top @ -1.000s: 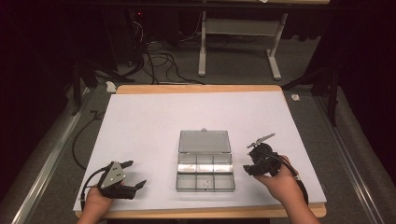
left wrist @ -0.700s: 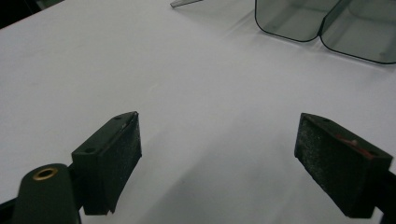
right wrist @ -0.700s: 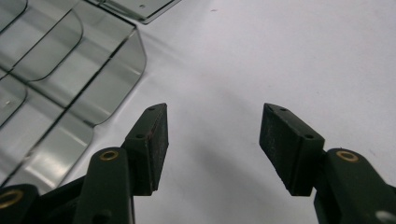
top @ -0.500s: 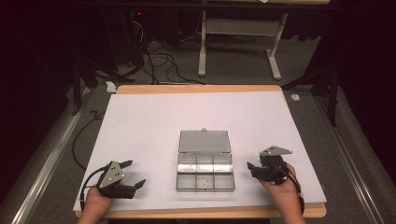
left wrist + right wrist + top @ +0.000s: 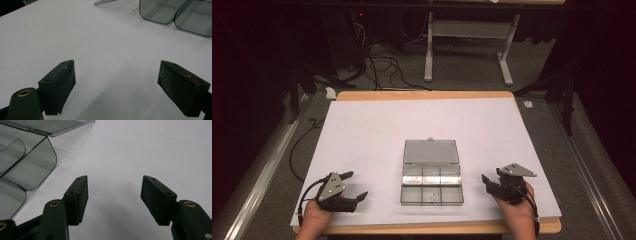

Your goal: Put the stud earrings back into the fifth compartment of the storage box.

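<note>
Here, a clear plastic box (image 5: 432, 186) sits near the front middle of the counter (image 5: 362, 135), on its white sheet. Its lid (image 5: 430, 151) is swung open and lies flat behind it, away from the person. The box has six compartments in two rows of three. They look empty, apart from a few tiny specks in the front row that are too small to tell. In the left tool view, two rounded compartments of the box (image 5: 175, 13) show at the top right. In the right tool view, the box (image 5: 22, 167) sits at the left with the lid's edge (image 5: 50, 126) above it.

The left tool (image 5: 352, 186) rests at the front left corner of the sheet, held by the left hand (image 5: 314, 220), jaws spread wide with nothing between them; bare white sheet shows in the gap in its own view (image 5: 117, 85). It is well apart from the box.

The right tool (image 5: 487, 182) is at the front right, just beside the box's right side, held by the right hand (image 5: 517, 210), a grey plate on top. Its jaws are also open and empty (image 5: 115, 195), pointing over bare sheet.

Beyond the counter, cables (image 5: 377, 65) lie on the floor, near a white stand (image 5: 467, 45).
</note>
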Action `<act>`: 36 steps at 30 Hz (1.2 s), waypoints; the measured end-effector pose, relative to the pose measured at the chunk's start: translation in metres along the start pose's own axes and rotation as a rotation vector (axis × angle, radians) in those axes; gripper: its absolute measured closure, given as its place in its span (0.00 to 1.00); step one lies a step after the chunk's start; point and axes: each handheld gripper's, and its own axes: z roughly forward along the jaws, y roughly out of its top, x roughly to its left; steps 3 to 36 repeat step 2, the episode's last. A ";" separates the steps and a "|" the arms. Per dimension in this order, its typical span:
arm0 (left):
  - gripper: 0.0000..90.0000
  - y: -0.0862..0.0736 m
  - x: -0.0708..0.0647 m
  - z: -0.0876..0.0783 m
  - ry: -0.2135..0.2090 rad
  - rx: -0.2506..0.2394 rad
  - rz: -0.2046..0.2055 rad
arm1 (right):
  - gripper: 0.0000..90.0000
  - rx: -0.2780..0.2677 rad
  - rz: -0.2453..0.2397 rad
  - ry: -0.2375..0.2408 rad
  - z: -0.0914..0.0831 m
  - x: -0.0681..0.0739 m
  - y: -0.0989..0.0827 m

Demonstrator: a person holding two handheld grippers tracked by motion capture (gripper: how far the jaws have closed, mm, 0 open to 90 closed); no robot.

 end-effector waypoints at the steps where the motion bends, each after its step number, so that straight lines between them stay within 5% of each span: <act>1: 0.17 0.000 0.000 0.000 0.000 0.000 0.001 | 0.44 0.004 -0.002 -0.004 0.000 0.000 0.000; 36: 0.17 0.000 0.000 0.000 0.000 0.000 0.002 | 0.43 0.004 -0.005 -0.008 0.001 0.000 0.000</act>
